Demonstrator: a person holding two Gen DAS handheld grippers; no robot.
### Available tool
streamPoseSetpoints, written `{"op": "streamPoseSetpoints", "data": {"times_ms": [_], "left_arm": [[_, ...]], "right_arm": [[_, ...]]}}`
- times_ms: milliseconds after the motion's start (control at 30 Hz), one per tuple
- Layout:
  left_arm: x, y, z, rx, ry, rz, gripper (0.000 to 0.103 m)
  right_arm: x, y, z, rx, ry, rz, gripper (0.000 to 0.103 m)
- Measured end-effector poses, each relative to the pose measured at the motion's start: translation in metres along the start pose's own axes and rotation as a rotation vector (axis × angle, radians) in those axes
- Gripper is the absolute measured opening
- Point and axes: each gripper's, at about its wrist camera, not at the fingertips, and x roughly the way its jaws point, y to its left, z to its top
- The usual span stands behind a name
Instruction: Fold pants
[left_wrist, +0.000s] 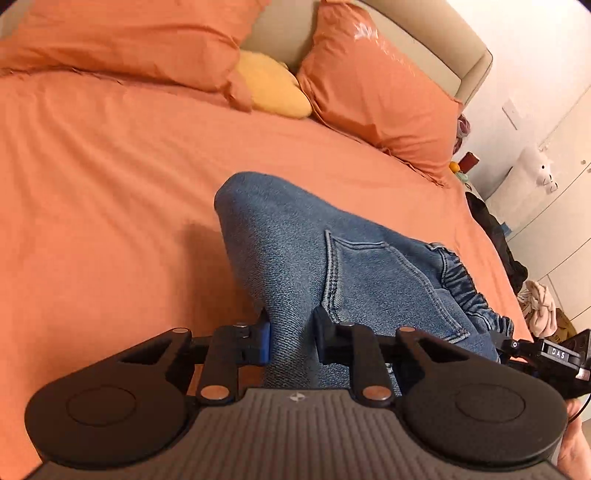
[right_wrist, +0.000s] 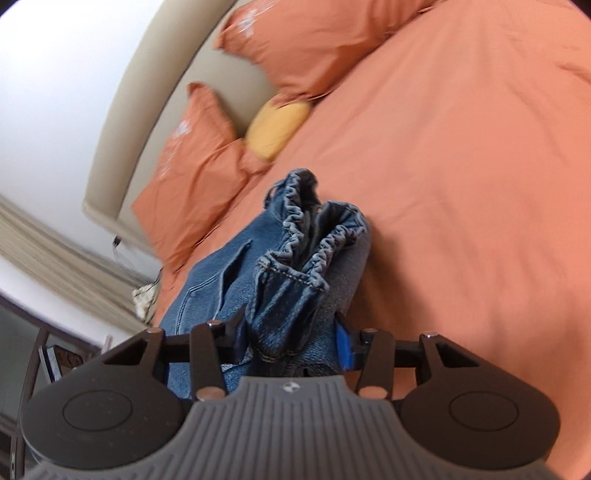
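Both claws have hold of the jeans over the orange bed. The left gripper is pinched narrow on a fold of denim by the back pocket. The right gripper clamps a thicker bunch of cloth near the gathered waistband. The jeans hang between them, well short of the pillows and yellow cushion at the headboard.
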Motion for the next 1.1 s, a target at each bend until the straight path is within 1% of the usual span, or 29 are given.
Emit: {"op": "streamPoseSetpoints", "data": {"times_ms": [133, 267, 400, 500, 633, 767, 867, 933, 967, 1100], "left_arm": [[-0.042, 0.028, 0.013, -0.015, -0.02, 0.033, 0.024], [-0.088, 0.065, 0.022, -0.016, -0.033, 0.078, 0.024], [-0.123, 0.106, 0.03, -0.023, -0.03, 0.12, 0.024], [-0.139, 0.139, 0.031, -0.047, -0.031, 0.146, 0.024], [-0.148, 0.18, 0.023, -0.063, -0.024, 0.17, 0.024], [-0.147, 0.22, 0.012, -0.09, -0.003, 0.171, 0.024], [-0.139, 0.246, 0.002, -0.104, 0.022, 0.168, 0.024], [-0.131, 0.26, -0.005, -0.112, 0.037, 0.159, 0.024], [-0.125, 0.265, -0.008, -0.113, 0.046, 0.154, 0.024], [-0.107, 0.277, -0.024, -0.074, 0.103, 0.159, 0.024]], "right_arm": [[0.02, 0.045, -0.023, -0.029, 0.042, 0.051, 0.042], [0.051, 0.092, -0.051, -0.05, 0.081, 0.093, 0.042], [0.086, 0.141, -0.081, -0.067, 0.118, 0.124, 0.042], [0.113, 0.173, -0.104, -0.082, 0.145, 0.135, 0.042], [0.148, 0.204, -0.132, -0.106, 0.191, 0.132, 0.042], [0.181, 0.218, -0.157, -0.104, 0.227, 0.108, 0.042], [0.2, 0.223, -0.177, -0.12, 0.264, 0.085, 0.042], [0.205, 0.227, -0.19, -0.152, 0.274, 0.069, 0.042], [0.208, 0.225, -0.192, -0.159, 0.278, 0.058, 0.042], [0.221, 0.212, -0.212, -0.136, 0.329, -0.026, 0.042]]}}
